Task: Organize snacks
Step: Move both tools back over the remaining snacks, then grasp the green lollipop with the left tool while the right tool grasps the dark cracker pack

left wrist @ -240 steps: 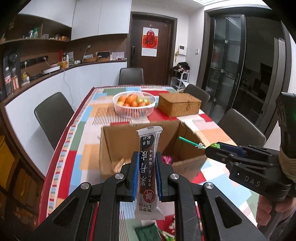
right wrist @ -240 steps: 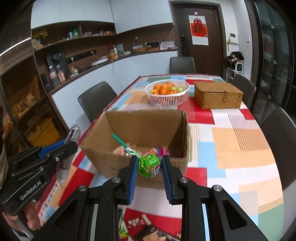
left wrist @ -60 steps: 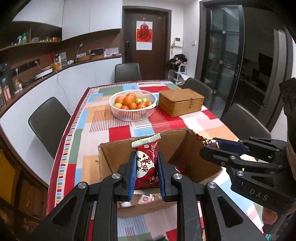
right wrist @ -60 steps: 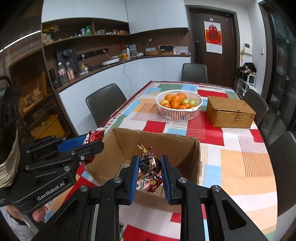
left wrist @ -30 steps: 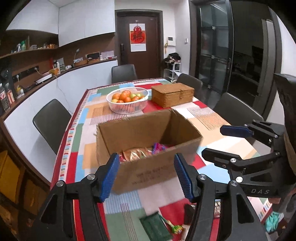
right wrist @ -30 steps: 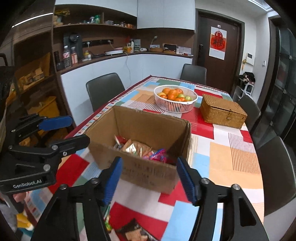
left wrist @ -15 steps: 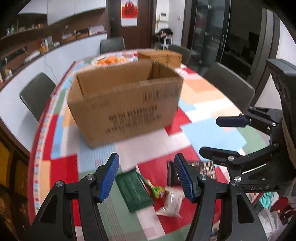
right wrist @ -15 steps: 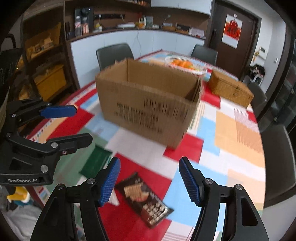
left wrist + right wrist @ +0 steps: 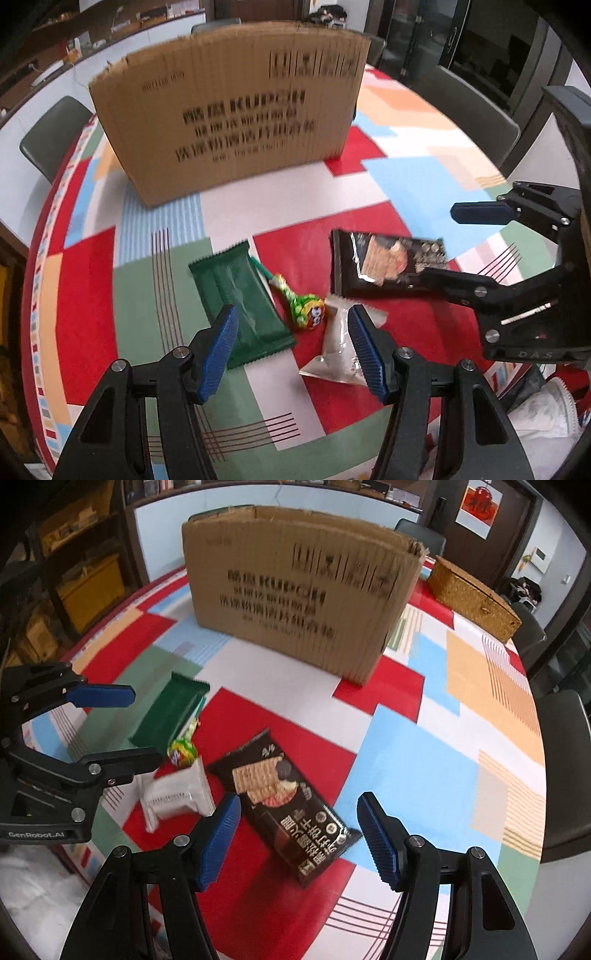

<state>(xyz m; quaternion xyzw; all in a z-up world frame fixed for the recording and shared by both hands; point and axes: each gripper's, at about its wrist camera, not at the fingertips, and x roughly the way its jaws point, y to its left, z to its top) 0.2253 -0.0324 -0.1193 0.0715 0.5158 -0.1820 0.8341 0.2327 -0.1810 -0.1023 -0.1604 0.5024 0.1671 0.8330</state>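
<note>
Both tools wide open, empty, cardboard box (image 9: pixel 236 107) contents hidden, print blurred

We see a dining table (image 9: pixel 424 760) under a patchwork cloth of red, blue, green, orange and white blocks. Dark grey chairs (image 9: pixel 469 107) stand around it, one at the left edge (image 9: pixel 51 136). A woven wicker box (image 9: pixel 472 594) sits at the far end. A white counter (image 9: pixel 110 48) runs along the wall under dark shelving. Behind are a dark brown door (image 9: pixel 480 528) bearing a red poster (image 9: pixel 478 502), and black-framed glass doors (image 9: pixel 480 40).
</note>
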